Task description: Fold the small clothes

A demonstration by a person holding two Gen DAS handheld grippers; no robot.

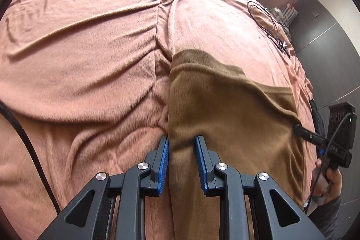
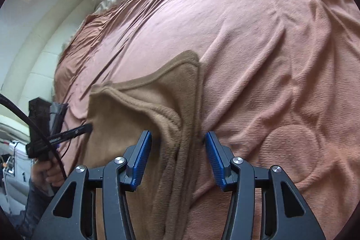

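Here the soft brown fleece garment [image 1: 227, 102] lies part-folded on the rumpled salmon-pink plush bedspread [image 1: 85, 42], well short of the coiled black cable [image 1: 265, 17] near the bedspread's far edge. What matters for the next fold is the garment's long axis: it runs away from both tools, so each tool sits at a near side edge with the fabric stretching ahead. The left gripper [image 1: 181, 141] has the garment's left edge bunched between its blue pads [image 1: 163, 163], and seems clenched on that ridge, though contact on the right pad is not clear. The right gripper [image 2: 177, 136] straddles the layered right-hand edges, its jaws parted and not pressing the cloth. Judging by this, the left side is ready to carry the edge; the right must close before lifting
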